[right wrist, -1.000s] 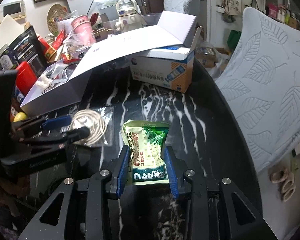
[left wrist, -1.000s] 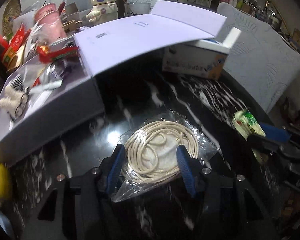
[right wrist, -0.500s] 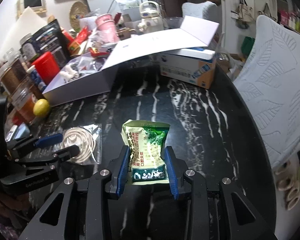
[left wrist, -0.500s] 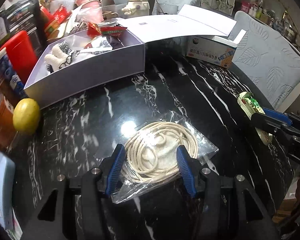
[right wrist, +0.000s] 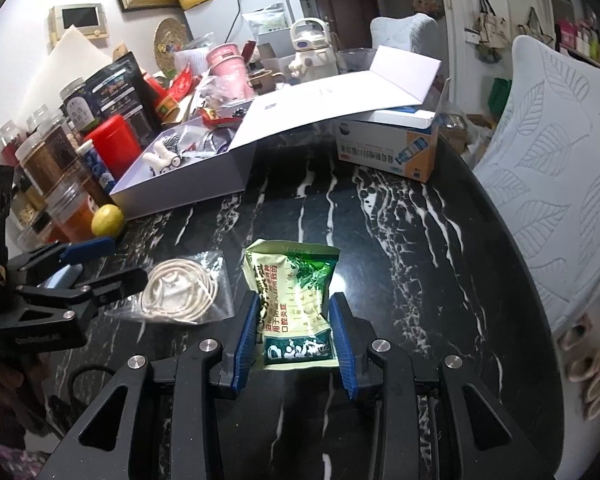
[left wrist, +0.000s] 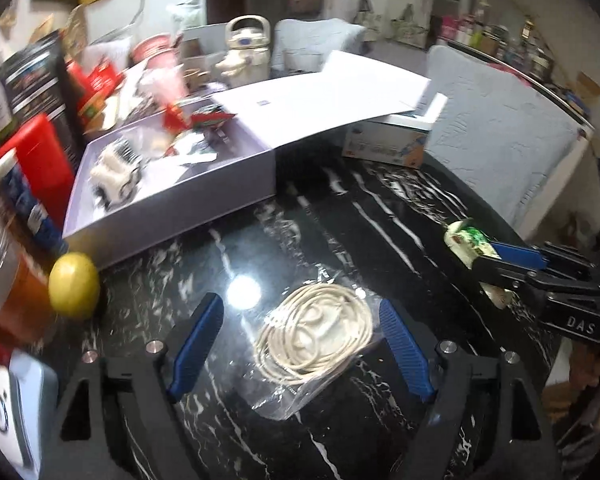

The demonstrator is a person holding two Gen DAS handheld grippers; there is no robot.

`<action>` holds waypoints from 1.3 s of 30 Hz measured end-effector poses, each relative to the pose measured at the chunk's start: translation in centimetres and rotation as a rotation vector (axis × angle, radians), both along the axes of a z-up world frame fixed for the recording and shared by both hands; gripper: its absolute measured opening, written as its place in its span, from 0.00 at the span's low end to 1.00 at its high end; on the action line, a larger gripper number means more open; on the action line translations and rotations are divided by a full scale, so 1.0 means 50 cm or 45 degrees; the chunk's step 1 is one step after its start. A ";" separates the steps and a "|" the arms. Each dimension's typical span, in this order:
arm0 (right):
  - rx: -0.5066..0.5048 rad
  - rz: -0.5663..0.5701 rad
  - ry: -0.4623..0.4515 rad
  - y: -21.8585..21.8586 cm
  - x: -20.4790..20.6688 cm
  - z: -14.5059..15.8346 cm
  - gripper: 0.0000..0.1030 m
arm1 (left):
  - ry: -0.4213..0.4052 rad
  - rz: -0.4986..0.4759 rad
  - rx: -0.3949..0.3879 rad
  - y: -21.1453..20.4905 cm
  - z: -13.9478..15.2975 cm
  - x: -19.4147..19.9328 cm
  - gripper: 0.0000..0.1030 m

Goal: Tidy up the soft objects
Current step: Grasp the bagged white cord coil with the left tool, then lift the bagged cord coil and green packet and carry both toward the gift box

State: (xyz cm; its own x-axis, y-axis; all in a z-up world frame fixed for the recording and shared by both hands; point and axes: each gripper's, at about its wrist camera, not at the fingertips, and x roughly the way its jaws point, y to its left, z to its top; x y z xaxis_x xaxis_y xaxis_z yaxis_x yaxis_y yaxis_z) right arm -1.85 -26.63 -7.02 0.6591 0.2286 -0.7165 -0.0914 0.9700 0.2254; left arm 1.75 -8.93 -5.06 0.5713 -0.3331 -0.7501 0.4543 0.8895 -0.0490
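Observation:
A clear plastic bag with a coiled cream cord (left wrist: 314,334) lies on the black marble table (left wrist: 380,208). My left gripper (left wrist: 300,340) is open, its blue fingers (left wrist: 198,338) wide on either side of the bag, not touching it. The bag also shows in the right wrist view (right wrist: 180,292), with the left gripper (right wrist: 96,264) beside it. My right gripper (right wrist: 296,332) is shut on a green and cream pouch (right wrist: 294,300), holding it by its lower part. The pouch shows at the right in the left wrist view (left wrist: 470,242).
An open white box (right wrist: 188,180) with small items stands at the back left, its lid (right wrist: 332,96) folded over a blue and orange carton (right wrist: 388,148). A yellow lemon (right wrist: 107,220), jars and a red canister (right wrist: 114,146) crowd the left edge. A padded chair (right wrist: 560,184) stands right.
My left gripper has opened and released the cord bag, which now lies on the table. Both grippers have drawn back from the box. The right gripper keeps its hold on the pouch.

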 end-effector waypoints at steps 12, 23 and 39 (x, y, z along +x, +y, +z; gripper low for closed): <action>0.008 -0.030 0.005 -0.007 -0.012 -0.002 0.34 | 0.098 -0.336 0.036 -0.042 -0.038 0.055 0.78; 0.033 -0.028 0.053 -0.009 0.000 -0.021 0.34 | 0.251 -0.374 0.049 -0.040 -0.095 0.053 0.78; 0.037 -0.013 0.084 -0.008 0.009 -0.036 0.34 | 0.133 -0.348 0.135 -0.056 -0.108 -0.006 0.82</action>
